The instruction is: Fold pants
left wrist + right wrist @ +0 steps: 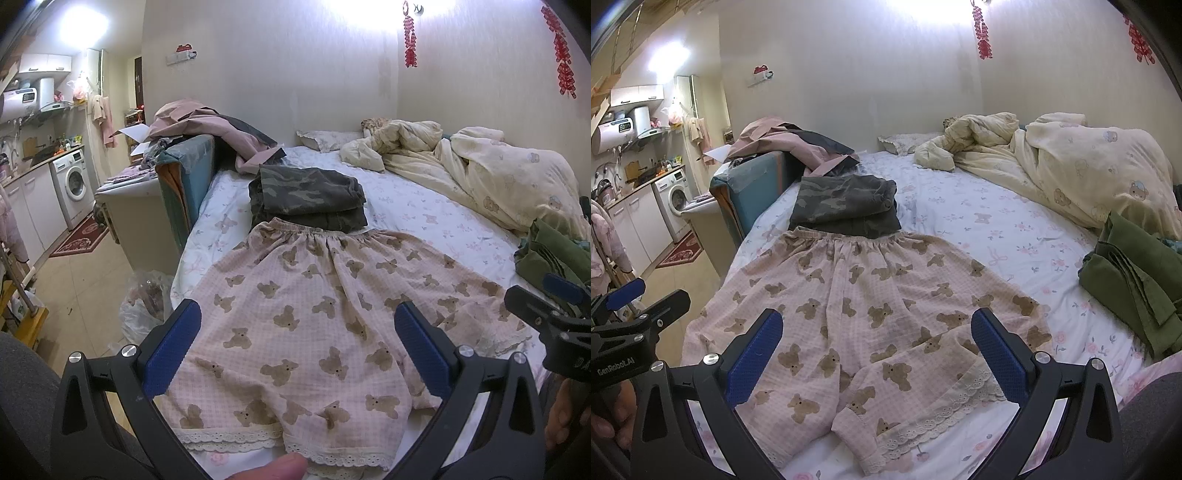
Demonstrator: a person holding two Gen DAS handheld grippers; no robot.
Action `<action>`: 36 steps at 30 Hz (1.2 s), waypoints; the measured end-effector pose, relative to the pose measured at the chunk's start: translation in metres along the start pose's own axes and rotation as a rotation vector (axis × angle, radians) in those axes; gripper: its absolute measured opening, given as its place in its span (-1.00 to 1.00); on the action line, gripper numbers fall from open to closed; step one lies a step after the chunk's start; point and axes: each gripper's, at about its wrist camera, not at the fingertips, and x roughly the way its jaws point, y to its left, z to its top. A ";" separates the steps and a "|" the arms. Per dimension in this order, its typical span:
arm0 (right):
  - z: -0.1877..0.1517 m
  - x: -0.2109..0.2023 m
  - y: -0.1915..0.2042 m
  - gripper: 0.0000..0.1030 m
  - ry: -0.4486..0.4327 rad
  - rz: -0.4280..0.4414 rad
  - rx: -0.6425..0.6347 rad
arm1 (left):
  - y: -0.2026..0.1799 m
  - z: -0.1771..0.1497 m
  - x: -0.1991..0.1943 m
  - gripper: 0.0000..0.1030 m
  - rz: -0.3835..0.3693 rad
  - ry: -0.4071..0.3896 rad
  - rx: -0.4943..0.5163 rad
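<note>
Pink pants with a brown teddy-bear print [306,317] lie spread flat on the bed, waistband far, lace-trimmed leg hems near me. They also show in the right wrist view [857,314], where the right leg hem is slightly rumpled. My left gripper [297,347] is open and empty, hovering above the near left leg. My right gripper [877,354] is open and empty above the right leg; it also shows at the right edge of the left wrist view [546,306].
Folded camouflage pants [306,195] lie just beyond the waistband. Green folded clothes [1134,280] sit at the right. A cream duvet [1071,166] is bunched at the far right. The bed's left edge [192,240] drops to the floor by a cabinet.
</note>
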 end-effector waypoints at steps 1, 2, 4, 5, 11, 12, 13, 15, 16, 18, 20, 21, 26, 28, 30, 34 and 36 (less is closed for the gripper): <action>0.000 0.000 0.001 1.00 0.000 -0.002 -0.004 | 0.001 -0.001 0.000 1.00 0.000 0.000 -0.001; 0.000 0.001 0.001 1.00 0.000 -0.003 -0.006 | 0.000 -0.001 0.000 1.00 0.002 -0.001 -0.001; 0.000 0.001 0.001 1.00 0.003 -0.003 -0.004 | 0.001 -0.001 0.000 1.00 0.002 -0.004 0.000; 0.000 0.001 0.001 1.00 0.001 -0.001 -0.004 | 0.001 -0.001 0.001 1.00 0.003 -0.004 0.000; 0.001 0.001 0.001 1.00 0.004 -0.001 -0.002 | 0.003 -0.002 0.000 1.00 0.001 -0.003 -0.003; 0.000 0.001 0.001 1.00 0.004 0.000 -0.001 | 0.002 -0.001 0.001 1.00 0.001 -0.002 -0.002; 0.000 0.000 0.001 1.00 0.002 -0.002 -0.002 | 0.002 -0.001 0.001 1.00 0.000 -0.001 -0.001; 0.000 0.000 0.001 1.00 0.002 -0.001 -0.002 | 0.002 -0.002 0.002 1.00 0.002 0.003 -0.003; 0.000 0.001 0.001 1.00 0.004 -0.001 -0.003 | 0.003 -0.002 0.001 1.00 0.002 0.004 -0.005; -0.001 0.001 0.001 1.00 0.008 0.000 -0.004 | 0.004 -0.002 0.000 1.00 0.001 0.007 -0.006; -0.002 0.001 0.003 1.00 0.014 0.002 -0.007 | 0.004 -0.002 0.000 1.00 0.000 0.006 -0.006; -0.003 0.002 0.003 1.00 0.017 0.003 -0.007 | 0.004 -0.002 0.000 1.00 0.001 0.006 -0.005; 0.003 0.016 -0.024 1.00 0.110 0.028 0.101 | 0.004 -0.002 0.000 1.00 0.007 0.014 -0.001; 0.007 0.027 -0.050 1.00 0.175 0.010 0.180 | 0.004 -0.001 0.003 1.00 0.011 0.026 -0.006; 0.009 0.040 -0.079 1.00 0.246 -0.042 0.249 | 0.004 0.000 0.007 1.00 0.021 0.047 -0.010; 0.002 0.077 -0.152 0.95 0.432 -0.144 0.419 | 0.003 0.000 0.018 1.00 0.037 0.084 -0.019; -0.008 0.093 -0.183 0.91 0.513 -0.219 0.457 | 0.004 0.001 0.023 1.00 0.048 0.099 -0.023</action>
